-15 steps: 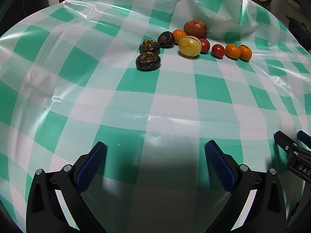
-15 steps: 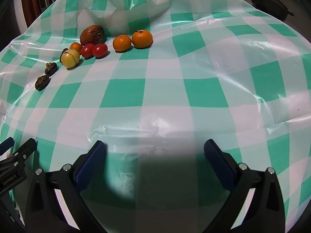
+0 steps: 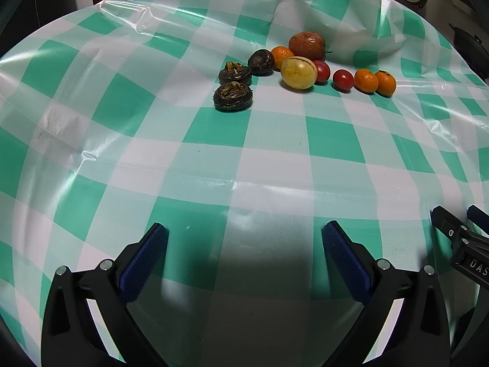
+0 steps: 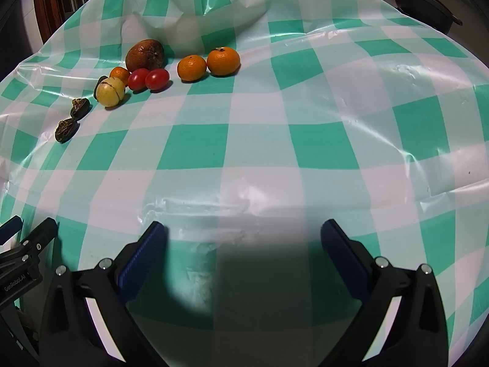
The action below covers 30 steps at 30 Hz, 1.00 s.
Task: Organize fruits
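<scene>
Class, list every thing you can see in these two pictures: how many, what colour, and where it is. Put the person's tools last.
Tablecloth: one, green and white checks, covers the table.
Dark bulbs: three, blackish brown, left end of the fruit cluster.
Yellow fruit: one, pale yellow, front middle of the cluster.
Brown-red fruit: one, at the back.
Tomatoes: two, red, right of the yellow fruit.
Tangerines: three, orange; two at the right end, one behind the yellow fruit.
Pot: one, black, beyond the table.
Left gripper: black, blue fingers, open, empty.
Right gripper: same, open, empty.
</scene>
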Each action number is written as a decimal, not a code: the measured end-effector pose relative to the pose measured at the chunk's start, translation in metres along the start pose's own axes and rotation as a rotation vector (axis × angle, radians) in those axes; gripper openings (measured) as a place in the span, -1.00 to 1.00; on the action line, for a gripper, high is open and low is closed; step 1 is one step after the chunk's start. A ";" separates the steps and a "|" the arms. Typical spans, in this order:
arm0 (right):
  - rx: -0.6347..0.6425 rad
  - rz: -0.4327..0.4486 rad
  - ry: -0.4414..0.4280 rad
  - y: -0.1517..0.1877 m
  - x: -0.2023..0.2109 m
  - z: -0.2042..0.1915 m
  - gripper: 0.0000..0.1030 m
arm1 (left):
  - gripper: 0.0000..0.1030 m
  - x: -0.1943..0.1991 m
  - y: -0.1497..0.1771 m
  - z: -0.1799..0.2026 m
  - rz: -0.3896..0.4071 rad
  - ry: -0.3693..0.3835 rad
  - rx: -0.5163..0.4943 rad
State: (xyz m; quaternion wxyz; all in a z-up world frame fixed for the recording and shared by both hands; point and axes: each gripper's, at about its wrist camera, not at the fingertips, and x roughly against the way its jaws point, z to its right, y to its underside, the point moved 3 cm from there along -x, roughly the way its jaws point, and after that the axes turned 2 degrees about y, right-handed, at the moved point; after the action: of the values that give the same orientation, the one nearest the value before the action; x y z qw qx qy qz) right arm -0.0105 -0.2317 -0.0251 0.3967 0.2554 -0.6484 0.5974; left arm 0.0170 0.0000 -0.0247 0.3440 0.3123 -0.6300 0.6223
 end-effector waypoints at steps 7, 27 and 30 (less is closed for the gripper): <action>0.000 0.000 0.000 0.000 0.000 0.000 0.97 | 0.92 0.000 0.000 0.000 0.000 0.000 0.000; 0.004 -0.004 -0.003 0.000 -0.001 -0.001 0.97 | 0.92 0.000 0.000 0.000 0.000 0.000 0.000; 0.028 -0.036 -0.017 -0.002 -0.002 -0.001 0.97 | 0.92 0.000 0.000 0.000 0.000 -0.003 0.000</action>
State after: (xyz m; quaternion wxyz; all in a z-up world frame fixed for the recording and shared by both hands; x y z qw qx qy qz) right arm -0.0081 -0.2317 -0.0257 0.3981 0.2776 -0.6388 0.5970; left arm 0.0167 0.0003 -0.0248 0.3432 0.3131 -0.6304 0.6220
